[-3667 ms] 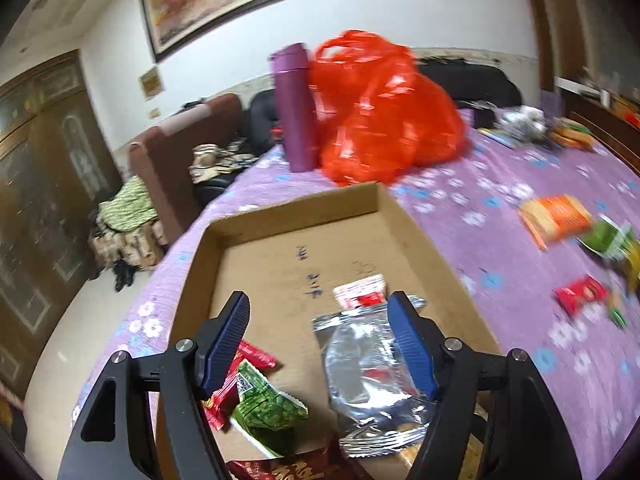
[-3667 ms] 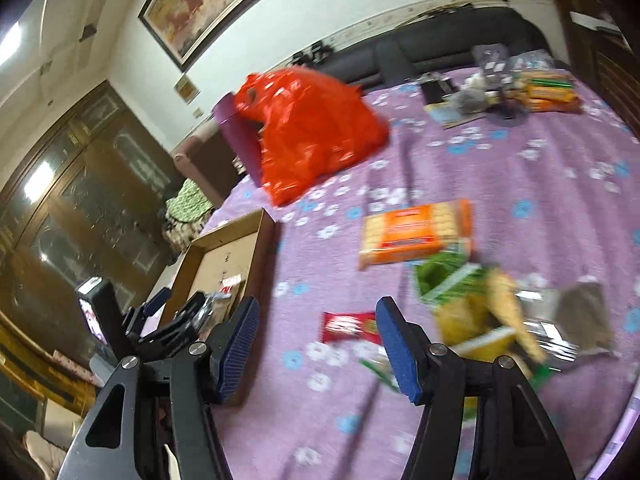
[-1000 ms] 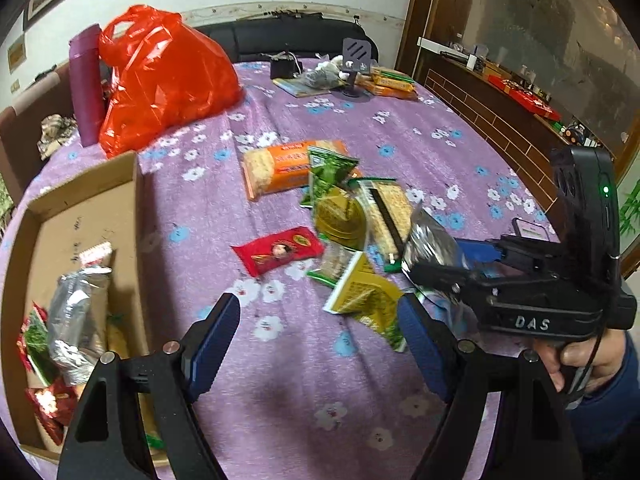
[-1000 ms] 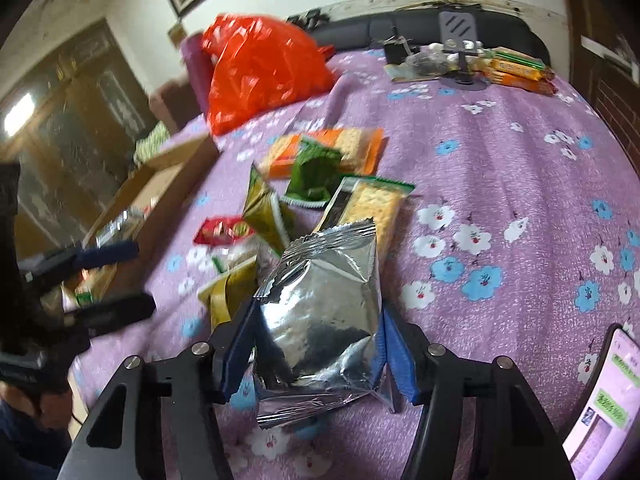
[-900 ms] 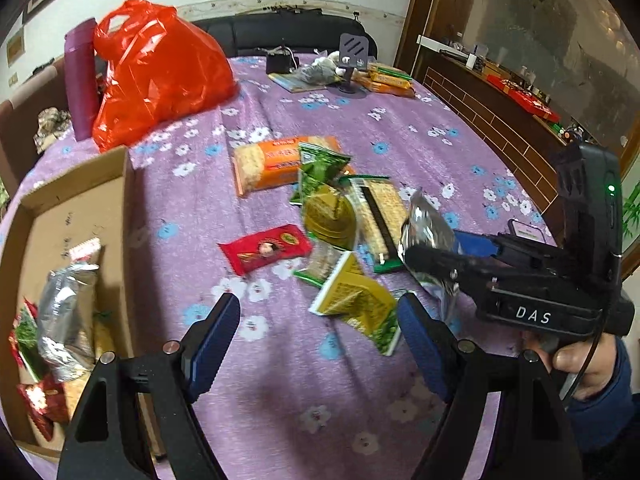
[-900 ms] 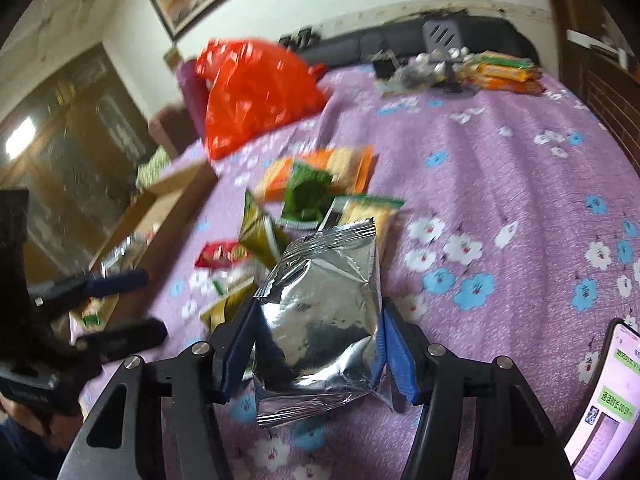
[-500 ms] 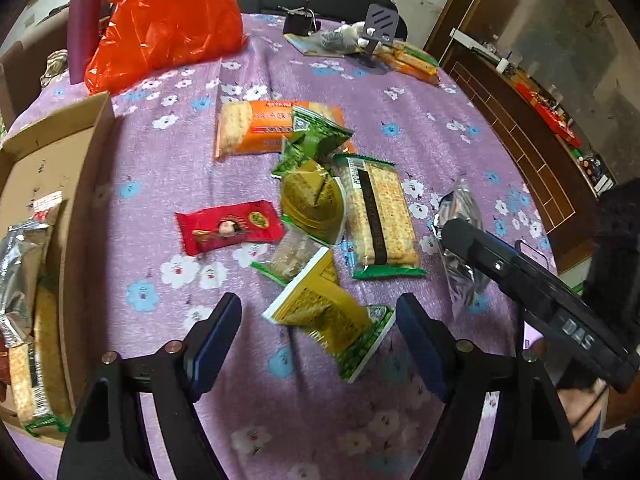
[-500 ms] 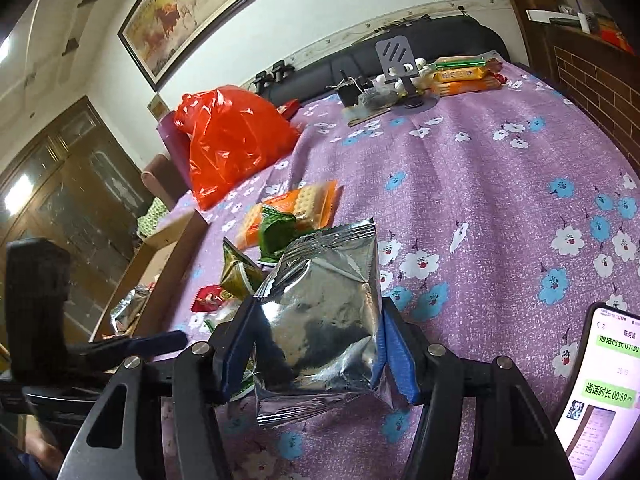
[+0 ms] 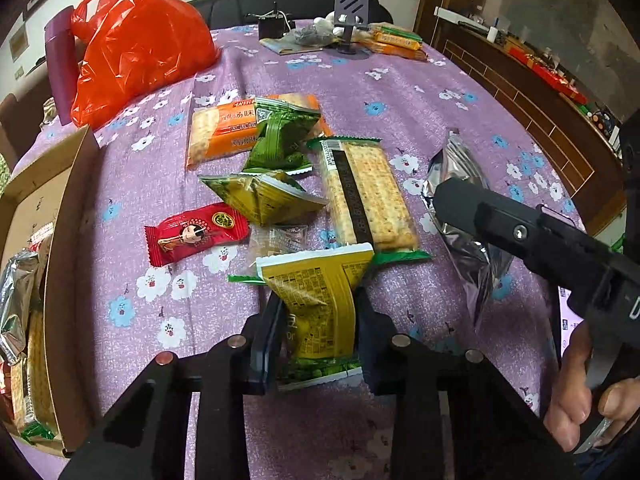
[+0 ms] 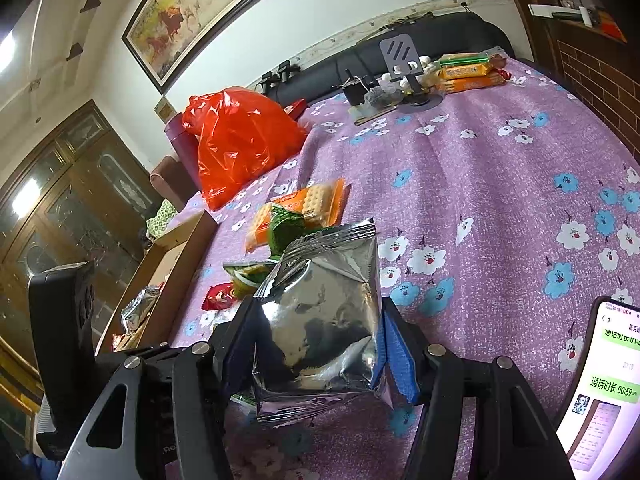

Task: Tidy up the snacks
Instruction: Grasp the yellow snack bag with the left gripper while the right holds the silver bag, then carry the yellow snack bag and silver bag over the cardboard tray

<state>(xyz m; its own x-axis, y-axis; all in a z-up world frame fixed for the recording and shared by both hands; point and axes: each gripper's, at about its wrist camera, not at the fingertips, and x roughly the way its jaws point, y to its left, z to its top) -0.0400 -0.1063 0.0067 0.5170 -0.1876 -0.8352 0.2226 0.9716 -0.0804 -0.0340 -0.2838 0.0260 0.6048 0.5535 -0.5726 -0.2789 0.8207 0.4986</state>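
My left gripper points down at the purple flowered tablecloth, its jaws closing, and the pads press both sides of a yellow snack packet. Ahead lie a red packet, a yellow-green packet, a green packet, an orange cracker pack and a long cracker pack. My right gripper is shut on a silver foil bag, held above the cloth. The cardboard box at the left holds several snacks.
An orange plastic bag and a purple bottle stand at the back left. A phone stand and more packs sit at the far edge. A lit phone lies near right. A hand holds the right gripper.
The left gripper came forward and down over the yellow packet, and its wide jaws have closed in on it. The right gripper kept its hold on the silver bag and tilted upward.
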